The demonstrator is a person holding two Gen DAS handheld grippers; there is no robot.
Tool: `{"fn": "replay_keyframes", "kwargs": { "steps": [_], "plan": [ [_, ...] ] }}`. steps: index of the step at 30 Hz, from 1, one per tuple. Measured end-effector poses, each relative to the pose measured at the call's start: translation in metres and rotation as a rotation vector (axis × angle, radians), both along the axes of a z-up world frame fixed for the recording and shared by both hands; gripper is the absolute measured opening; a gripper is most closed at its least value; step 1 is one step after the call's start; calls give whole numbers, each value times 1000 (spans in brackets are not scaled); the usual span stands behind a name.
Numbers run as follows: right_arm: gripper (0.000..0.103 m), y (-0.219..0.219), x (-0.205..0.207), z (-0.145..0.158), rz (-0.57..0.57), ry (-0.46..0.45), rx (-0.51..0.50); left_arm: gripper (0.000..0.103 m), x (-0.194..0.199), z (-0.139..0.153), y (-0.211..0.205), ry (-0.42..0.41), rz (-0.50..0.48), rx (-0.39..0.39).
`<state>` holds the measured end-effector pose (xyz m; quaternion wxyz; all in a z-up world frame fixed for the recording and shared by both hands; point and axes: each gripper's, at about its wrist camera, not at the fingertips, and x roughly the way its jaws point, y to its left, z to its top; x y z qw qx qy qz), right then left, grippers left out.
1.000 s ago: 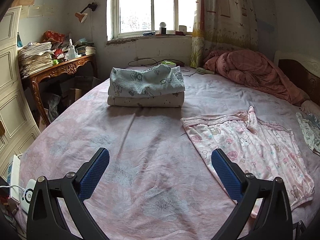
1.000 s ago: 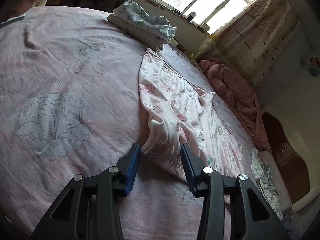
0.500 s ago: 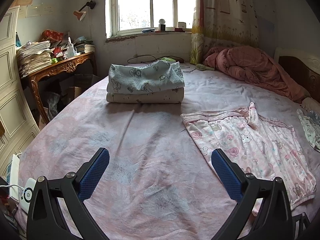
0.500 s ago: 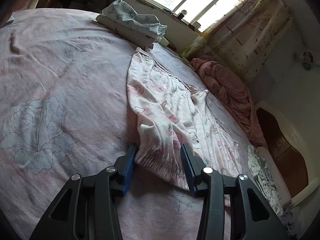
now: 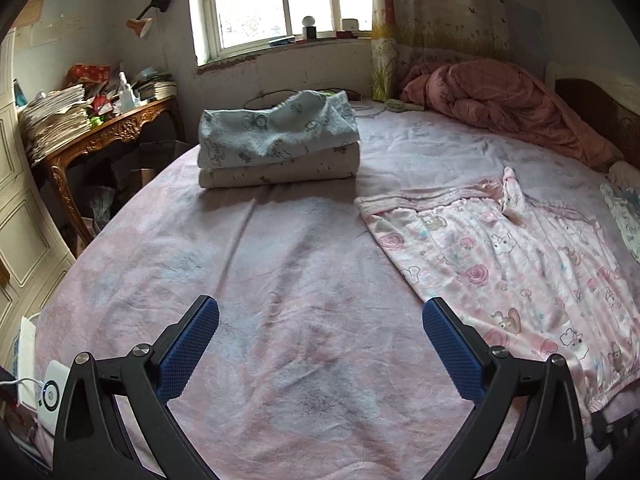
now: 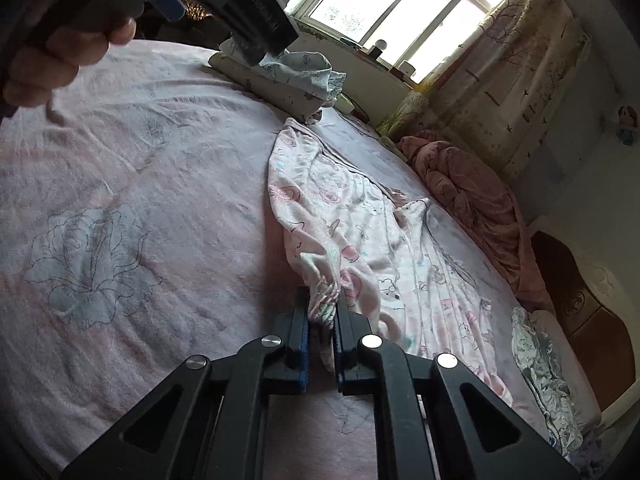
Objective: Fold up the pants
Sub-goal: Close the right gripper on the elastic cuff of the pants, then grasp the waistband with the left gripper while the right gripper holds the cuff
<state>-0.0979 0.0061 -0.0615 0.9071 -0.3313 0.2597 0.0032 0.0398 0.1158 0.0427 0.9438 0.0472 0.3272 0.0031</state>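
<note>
Step in hand: the 1st grab. The pale pink cartoon-print fleece pants [image 6: 372, 240] lay flat on the pink rose-print bed sheet [image 6: 120, 220], right of a stack of 2 folded blankets [image 5: 276, 144]. Right gripper [image 6: 322, 312] jaws were closing w/ a bunched cuff pinched between them. Left gripper [image 5: 320, 344] jaws stood spread, nothing between, over bare sheet. Next, probably: left takes the waistband edge, then fold leg over leg.

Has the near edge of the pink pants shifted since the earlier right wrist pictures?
Yes. The pink pants edge is now bunched between the closing right gripper, drawn in and lifted off the bedsheet.
</note>
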Motion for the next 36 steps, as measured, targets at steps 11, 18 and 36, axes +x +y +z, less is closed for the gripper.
{"fn": "replay_keyframes", "kwargs": {
  "steps": [11,18,36],
  "plan": [
    [9,-39,-9,9,33,-15,74,92,84,-32,-10,227,-102,-242],
    [9,-78,13,6,-57,59,250,78,135,-49,4,333,10,-492],
    [9,-89,23,-2,-48,106,321,40,209,-88,35,301,108,-878]
  ]
}}
